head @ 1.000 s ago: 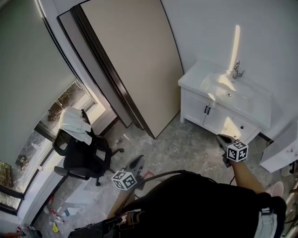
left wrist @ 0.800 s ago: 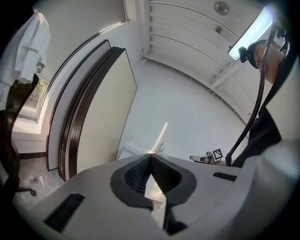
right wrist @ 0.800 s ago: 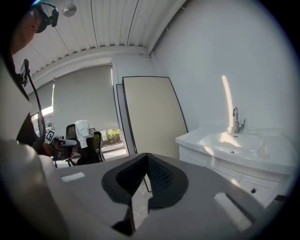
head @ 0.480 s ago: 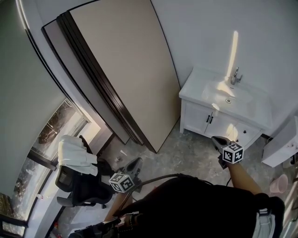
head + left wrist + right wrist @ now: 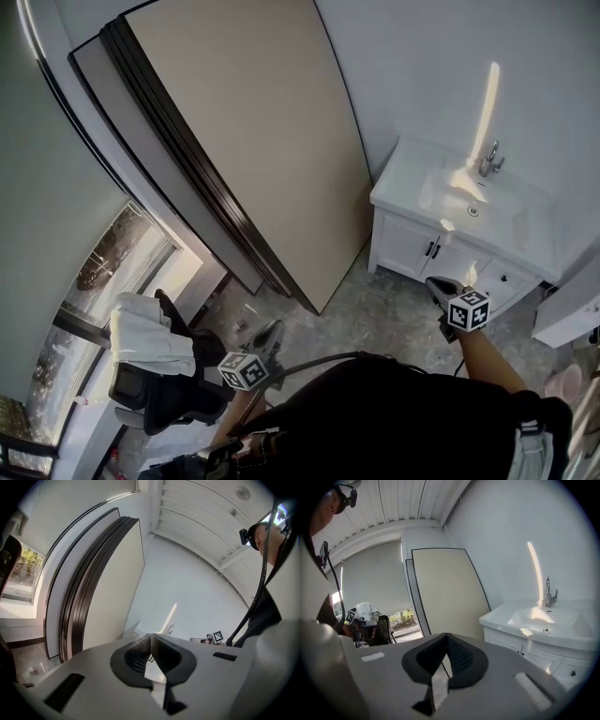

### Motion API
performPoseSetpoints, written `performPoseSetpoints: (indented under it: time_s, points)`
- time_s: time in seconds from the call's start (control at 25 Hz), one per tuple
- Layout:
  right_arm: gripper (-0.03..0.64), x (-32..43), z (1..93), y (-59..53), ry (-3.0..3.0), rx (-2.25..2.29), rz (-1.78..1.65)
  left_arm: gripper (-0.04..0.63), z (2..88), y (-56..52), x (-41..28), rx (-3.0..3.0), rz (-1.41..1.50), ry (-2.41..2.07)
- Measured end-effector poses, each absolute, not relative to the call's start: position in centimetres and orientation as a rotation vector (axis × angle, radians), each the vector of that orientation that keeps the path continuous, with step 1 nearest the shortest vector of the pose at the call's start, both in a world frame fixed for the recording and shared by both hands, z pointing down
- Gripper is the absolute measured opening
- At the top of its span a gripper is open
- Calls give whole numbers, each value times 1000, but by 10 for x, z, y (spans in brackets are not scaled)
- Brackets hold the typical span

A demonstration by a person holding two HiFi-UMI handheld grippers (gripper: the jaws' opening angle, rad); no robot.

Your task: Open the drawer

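Observation:
A white vanity [image 5: 412,202] with a sink and faucet [image 5: 487,159] stands against the far wall at the right. Its drawer front [image 5: 503,277] is closed, to the right of two cabinet doors with dark handles [image 5: 430,250]. My right gripper [image 5: 437,285] is shut and empty in the air, short of the vanity and pointing toward it. In the right gripper view the vanity [image 5: 520,637] lies ahead right of the shut right gripper [image 5: 446,636]. My left gripper [image 5: 274,329] hangs lower left over the floor. The left gripper [image 5: 150,638] is shut on nothing.
Large beige and dark-edged panels [image 5: 253,141] lean against the wall left of the vanity. A black office chair draped with white cloth [image 5: 155,352] stands by the window at the lower left. Marbled floor [image 5: 375,314] lies between me and the vanity.
Both grippers have travelled forward with the person, and the vanity has come closer. The chair has slid toward the lower left of the head view. Both jaws stay shut.

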State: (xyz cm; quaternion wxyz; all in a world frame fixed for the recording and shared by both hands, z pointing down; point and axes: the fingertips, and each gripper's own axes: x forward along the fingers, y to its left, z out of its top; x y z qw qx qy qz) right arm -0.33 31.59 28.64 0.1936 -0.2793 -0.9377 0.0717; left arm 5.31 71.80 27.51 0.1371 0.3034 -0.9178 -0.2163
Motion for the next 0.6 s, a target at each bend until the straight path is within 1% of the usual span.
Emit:
performPoseSetpoints:
  time_s: [0.4,0.6]
  points:
    - [2,-148,278,257,-2578,-932,150,0,252,638,-61,791,-628,-2733]
    - [2,-217,272,221,-2571,-982,126,0,254,588,-117,769,-650,-2724]
